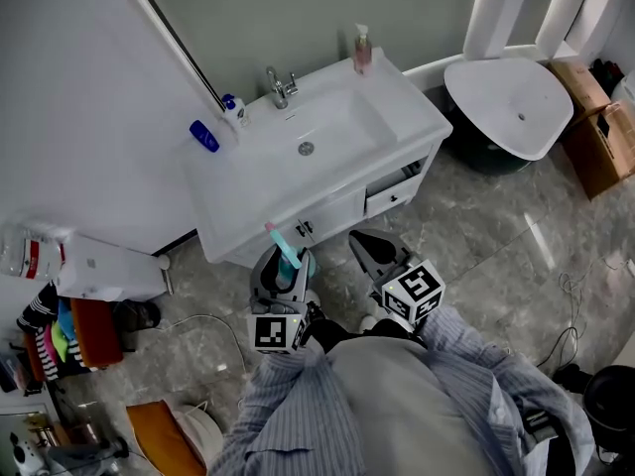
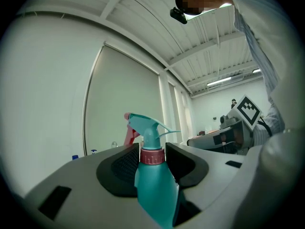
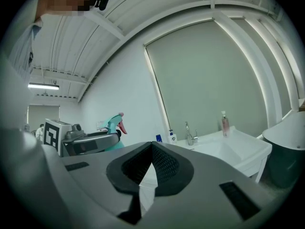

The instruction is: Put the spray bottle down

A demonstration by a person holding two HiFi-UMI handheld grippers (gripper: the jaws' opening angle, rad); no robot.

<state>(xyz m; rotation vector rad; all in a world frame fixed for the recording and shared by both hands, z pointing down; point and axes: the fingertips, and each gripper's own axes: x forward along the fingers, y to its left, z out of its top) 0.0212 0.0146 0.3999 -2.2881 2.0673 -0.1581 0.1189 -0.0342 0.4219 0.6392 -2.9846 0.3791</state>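
Note:
A teal spray bottle (image 2: pixel 155 182) with a pink collar and pink trigger stands upright between the pads of my left gripper (image 2: pixel 151 157), which is shut on its neck. In the head view the bottle (image 1: pixel 286 250) and left gripper (image 1: pixel 281 268) hover over the floor just in front of the white sink cabinet (image 1: pixel 283 181). Beside it, to the right, my right gripper (image 1: pixel 369 252) holds nothing. Its jaws meet at the tips (image 3: pixel 151 149). The right gripper view also shows the bottle (image 3: pixel 116 123) off to the left.
On the sink top stand a faucet (image 1: pixel 280 87), a pink bottle (image 1: pixel 362 48) and small blue and white bottles (image 1: pixel 204 135). A white freestanding basin (image 1: pixel 511 102) and cardboard boxes (image 1: pixel 595 127) are at the right. Clutter and clothes (image 1: pixel 69 330) lie at the left.

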